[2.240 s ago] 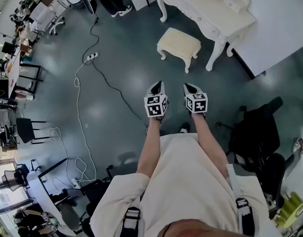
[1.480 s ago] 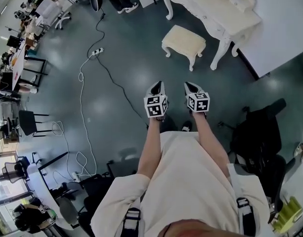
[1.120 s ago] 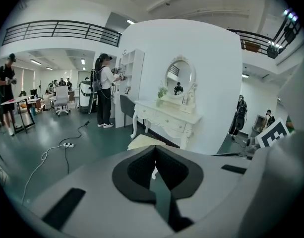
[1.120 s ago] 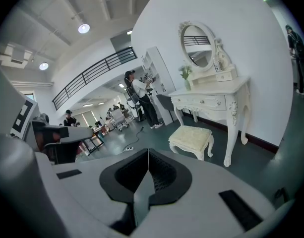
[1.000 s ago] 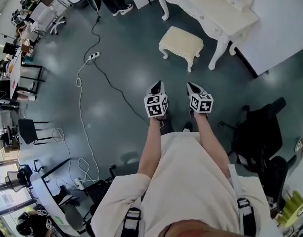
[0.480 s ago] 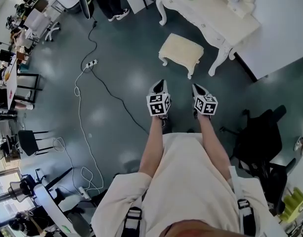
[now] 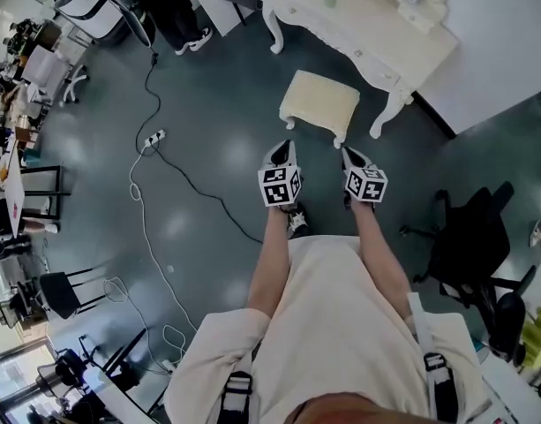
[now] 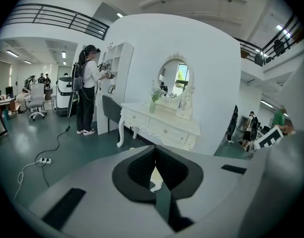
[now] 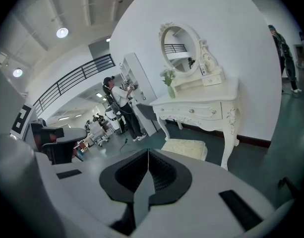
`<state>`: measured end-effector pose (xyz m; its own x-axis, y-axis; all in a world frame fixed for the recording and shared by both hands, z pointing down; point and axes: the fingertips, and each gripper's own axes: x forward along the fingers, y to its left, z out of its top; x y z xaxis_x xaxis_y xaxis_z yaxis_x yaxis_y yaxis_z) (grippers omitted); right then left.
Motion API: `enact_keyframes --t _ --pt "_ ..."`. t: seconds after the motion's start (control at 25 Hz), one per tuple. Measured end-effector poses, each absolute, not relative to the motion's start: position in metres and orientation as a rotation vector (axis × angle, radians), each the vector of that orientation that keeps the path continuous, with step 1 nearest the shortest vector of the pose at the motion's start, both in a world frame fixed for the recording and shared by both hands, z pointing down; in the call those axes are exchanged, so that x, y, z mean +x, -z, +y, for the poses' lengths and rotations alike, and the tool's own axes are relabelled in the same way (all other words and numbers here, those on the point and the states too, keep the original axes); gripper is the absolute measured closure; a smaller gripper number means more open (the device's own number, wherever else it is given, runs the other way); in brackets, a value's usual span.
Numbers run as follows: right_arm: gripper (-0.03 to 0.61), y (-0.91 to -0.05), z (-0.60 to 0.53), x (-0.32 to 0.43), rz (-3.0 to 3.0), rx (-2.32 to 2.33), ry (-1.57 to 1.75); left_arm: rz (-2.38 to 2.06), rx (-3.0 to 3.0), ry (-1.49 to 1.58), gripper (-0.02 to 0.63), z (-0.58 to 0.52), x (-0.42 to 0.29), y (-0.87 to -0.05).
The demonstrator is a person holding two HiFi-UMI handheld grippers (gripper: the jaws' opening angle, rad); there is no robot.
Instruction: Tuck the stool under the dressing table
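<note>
The stool [image 7: 319, 104] is sitting out on the grey floor [image 7: 208, 87], just in front of the desk [image 7: 358, 25] and roughly parallel to its front edge. 1 corner is close to the desk's curvy front leg, but the stool stands clear of it. The person is right behind the stool with both arms out. The left gripper [image 7: 286, 149] and right gripper [image 7: 348, 155] hang side by side on the stool's near side, not touching it.

In the left gripper view the 2 jaws are pressed together at the tip with nothing in them, just a sliver of stool showing through lower down. Right gripper view, same deal: jaws closed up tight, empty, with the stool and desk ahead.

On the desk there's an oval mirror [image 9: 180, 41] and a small vase [image 9: 170, 90] with greenery. A power strip [image 7: 153, 137] lies off to the left on the floor, and a black office chair [image 7: 469, 237] is on the right.
</note>
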<state>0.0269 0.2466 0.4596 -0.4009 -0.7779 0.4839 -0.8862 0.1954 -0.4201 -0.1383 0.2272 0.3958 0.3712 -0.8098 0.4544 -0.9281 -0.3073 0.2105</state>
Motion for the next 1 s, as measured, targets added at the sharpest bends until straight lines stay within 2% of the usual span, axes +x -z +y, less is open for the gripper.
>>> enact_keyframes --t 0.32,0.72,1.0 --pt "0.534 -0.467 0.202 -0.005 -2.195 1.724 -0.994 -1.408 2.275 -0.34 0.598 0.148 -0.173 -0.39" --pt "0.534 -0.481 0.164 -0.016 -2.129 1.746 -0.917 -1.284 2.303 -0.261 0.598 0.096 -0.176 -0.417" --pt "0.534 -0.507 0.115 -0.01 -2.072 1.776 -0.977 -1.278 2.302 -0.375 0.598 0.047 -0.171 -0.457"
